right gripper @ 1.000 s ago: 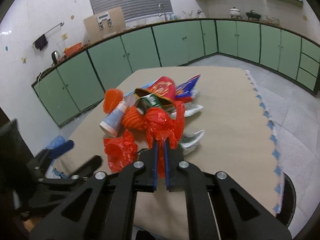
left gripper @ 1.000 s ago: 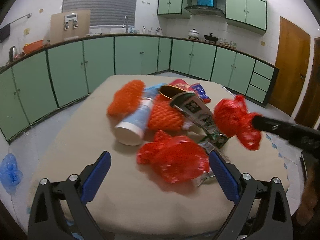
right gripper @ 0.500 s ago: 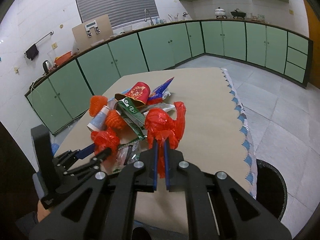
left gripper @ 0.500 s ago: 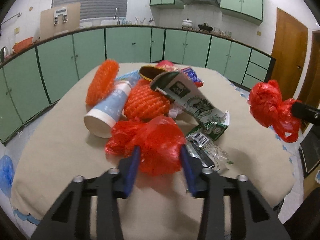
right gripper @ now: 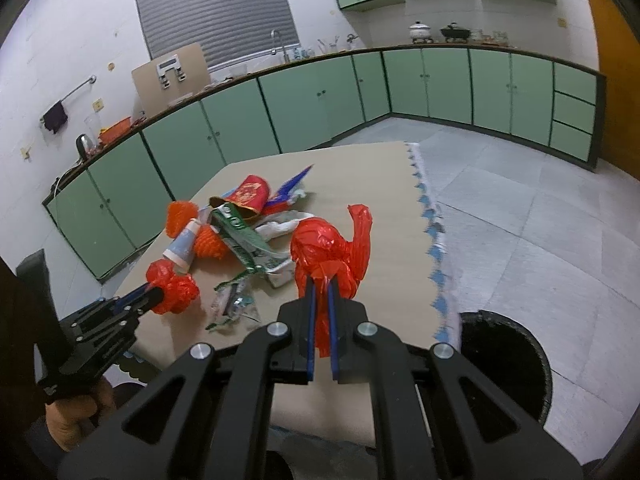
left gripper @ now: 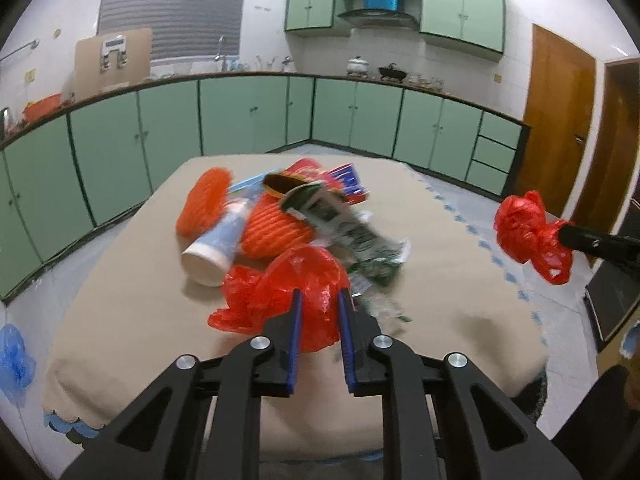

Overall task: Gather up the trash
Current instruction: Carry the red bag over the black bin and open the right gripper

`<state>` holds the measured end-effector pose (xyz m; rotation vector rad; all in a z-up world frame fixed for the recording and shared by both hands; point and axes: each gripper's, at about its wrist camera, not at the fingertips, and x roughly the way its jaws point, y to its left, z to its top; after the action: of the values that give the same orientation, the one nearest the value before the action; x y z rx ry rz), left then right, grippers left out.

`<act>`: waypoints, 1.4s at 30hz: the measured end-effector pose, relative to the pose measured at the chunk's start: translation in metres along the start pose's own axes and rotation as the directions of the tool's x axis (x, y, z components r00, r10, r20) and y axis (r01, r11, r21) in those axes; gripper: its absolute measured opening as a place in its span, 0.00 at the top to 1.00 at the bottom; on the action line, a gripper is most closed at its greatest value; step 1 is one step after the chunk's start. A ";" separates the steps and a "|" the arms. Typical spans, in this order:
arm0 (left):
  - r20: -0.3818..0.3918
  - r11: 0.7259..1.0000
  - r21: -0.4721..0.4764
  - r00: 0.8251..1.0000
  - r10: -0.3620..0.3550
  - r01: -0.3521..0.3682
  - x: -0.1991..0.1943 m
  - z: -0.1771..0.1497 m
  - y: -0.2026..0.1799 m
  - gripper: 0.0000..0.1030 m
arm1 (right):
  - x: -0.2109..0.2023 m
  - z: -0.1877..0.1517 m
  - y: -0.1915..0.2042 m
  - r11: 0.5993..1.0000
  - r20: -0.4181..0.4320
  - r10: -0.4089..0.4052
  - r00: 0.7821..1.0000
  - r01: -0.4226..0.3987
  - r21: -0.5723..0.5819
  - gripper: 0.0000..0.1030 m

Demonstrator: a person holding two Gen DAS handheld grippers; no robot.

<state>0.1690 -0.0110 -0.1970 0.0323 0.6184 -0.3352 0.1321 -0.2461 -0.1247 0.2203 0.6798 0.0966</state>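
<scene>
Trash lies heaped on the beige table [left gripper: 120, 304]: two orange foam nets, a blue-and-white paper cup [left gripper: 218, 240] on its side, a long green wrapper [left gripper: 348, 236] and red snack packets behind. The cup's long axis runs from its open white mouth, nearest the left camera, back toward the far left of the heap. The green wrapper stretches diagonally from the middle of the heap toward the near right edge.

The left gripper [left gripper: 320, 312] is clenched on a crumpled red plastic bag [left gripper: 288, 288], which bulges out ahead of and between the blue pads, with a lobe spilling to the left. From the right wrist this same bag [right gripper: 174, 288] shows as a small knot at the tip of the left gripper [right gripper: 154, 294], just beside the cup.

The right gripper [right gripper: 321, 300] grips a second red bag [right gripper: 328, 252] between nearly closed jaws; the bag stands up ahead of the fingertips, one twisted tail pointing upward, another strip hanging down between the pads. In the left view that bag [left gripper: 528, 236] hangs at the right, off the table's edge.

Only the right wrist view clearly shows the black bin [right gripper: 504, 352] on the floor, beside the table's scalloped edge.
</scene>
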 end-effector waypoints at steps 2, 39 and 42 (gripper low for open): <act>0.014 0.999 0.017 0.999 -0.031 0.030 -0.005 0.005 -0.015 0.84 | -0.007 -0.004 -0.011 1.000 0.002 -0.017 1.000 0.017 0.011 0.96; 0.023 0.999 0.042 0.999 -0.025 0.024 -0.005 0.000 -0.057 0.38 | 0.005 -0.098 -0.167 0.922 -0.218 -0.248 0.944 0.299 0.246 0.63; 0.015 0.999 0.034 1.000 -0.024 0.024 -0.005 -0.002 -0.057 0.35 | 0.004 -0.099 -0.170 0.921 -0.218 -0.245 0.945 0.297 0.251 0.63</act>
<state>0.1453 -0.0634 -0.1919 0.0542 0.5982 -0.3689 0.0756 -0.3942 -0.2419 0.3914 0.9020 -0.2528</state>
